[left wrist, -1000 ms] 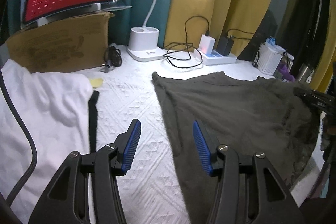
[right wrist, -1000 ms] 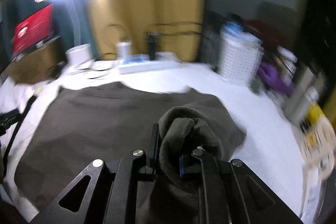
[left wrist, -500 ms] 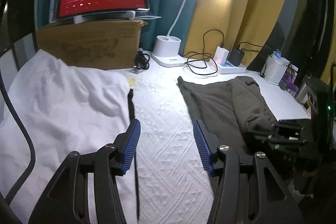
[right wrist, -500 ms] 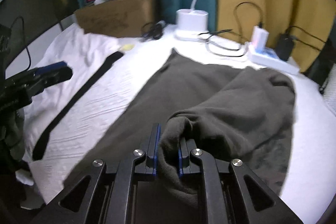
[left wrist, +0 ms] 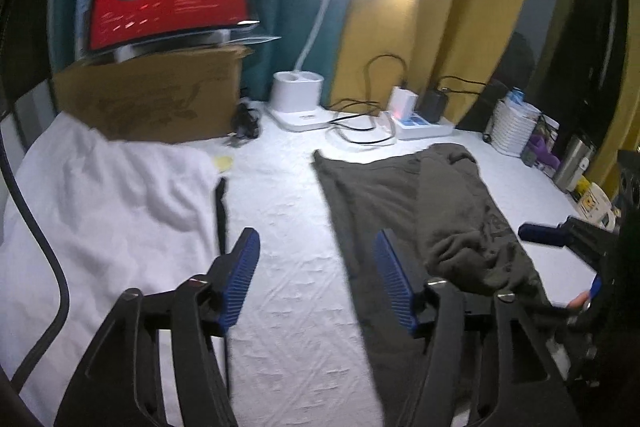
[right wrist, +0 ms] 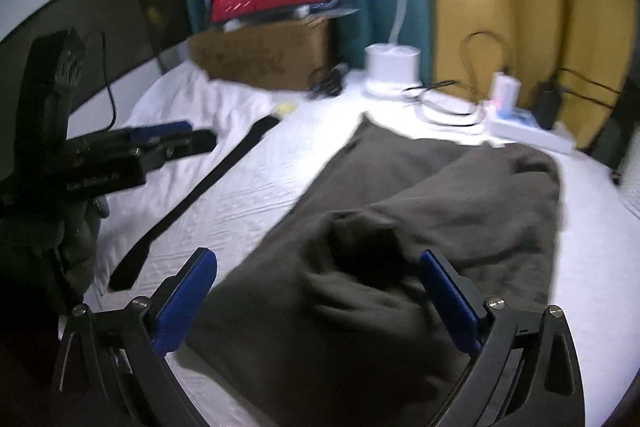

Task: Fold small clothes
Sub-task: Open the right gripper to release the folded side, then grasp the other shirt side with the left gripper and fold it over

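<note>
Shorts (right wrist: 400, 227) in dark olive lie on the white desk (left wrist: 296, 267) before us, one side doubled over onto the other, with a white cloth (left wrist: 100, 211) and a black strap (left wrist: 220, 211) to their left. Our right claw (right wrist: 318, 301) is opening wide, its blue pads on either side of the bunched near end of the shorts without pressing it. Our left claw (left wrist: 316, 281) is opening too, with nothing between its pads, over bare desk just left of the shorts.
</note>
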### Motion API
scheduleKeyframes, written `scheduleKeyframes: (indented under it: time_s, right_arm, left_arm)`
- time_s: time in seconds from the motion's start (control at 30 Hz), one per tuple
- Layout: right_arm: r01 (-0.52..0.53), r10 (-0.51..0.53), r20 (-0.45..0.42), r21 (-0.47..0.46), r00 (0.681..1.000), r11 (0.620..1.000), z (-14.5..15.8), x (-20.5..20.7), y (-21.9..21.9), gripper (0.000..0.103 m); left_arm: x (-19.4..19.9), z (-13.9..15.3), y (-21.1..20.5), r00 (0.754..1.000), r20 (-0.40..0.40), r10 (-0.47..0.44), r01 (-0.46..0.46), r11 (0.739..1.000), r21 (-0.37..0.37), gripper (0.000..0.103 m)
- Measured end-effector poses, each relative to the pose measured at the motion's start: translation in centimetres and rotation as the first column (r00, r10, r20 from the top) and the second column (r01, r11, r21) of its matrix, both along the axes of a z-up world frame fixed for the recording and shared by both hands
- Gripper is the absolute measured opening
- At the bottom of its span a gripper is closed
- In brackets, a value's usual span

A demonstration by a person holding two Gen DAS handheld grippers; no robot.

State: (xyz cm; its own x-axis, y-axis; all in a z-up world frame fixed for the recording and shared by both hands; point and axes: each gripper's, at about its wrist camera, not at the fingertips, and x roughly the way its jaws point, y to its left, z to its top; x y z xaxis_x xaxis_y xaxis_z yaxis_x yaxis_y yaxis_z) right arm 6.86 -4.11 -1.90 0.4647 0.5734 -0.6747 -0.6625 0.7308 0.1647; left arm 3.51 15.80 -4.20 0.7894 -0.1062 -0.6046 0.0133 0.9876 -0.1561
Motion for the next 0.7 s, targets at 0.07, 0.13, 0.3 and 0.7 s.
scheduleKeyframes:
  time_s: [0.07,0.13,0.3,0.7]
  right_arm:
    - [0.047,-0.047,0.014,0.003,0.999,0.999,0.4,0.3,-2.2,0.101]
    - [0.09,-0.09,0.019,0.001,0.996,0.996,0.3,0.8,-4.3,0.101]
    - [0.196,-0.196,-0.005,0.015,0.981,0.981,-0.8,2.7,-9.7,0.101]
    - [0.395,-0.391,-0.058,0.061,0.918,0.917,-4.4,7.5,-20.7,0.101]
  left_arm:
    - [0.5,0.3,-1.4,1.0,-0.004,-0.028,0.028,1.0,0.014,0.062]
    - [1.2,0.5,-3.2,0.998,-0.01,-0.063,0.063,0.997,0.034,0.062]
    - [3.8,1.0,-7.6,0.988,-0.036,-0.152,0.155,0.982,0.107,0.062]
    - [12.1,-1.0,-19.7,0.903,-0.21,-0.376,0.424,0.862,0.278,0.062]
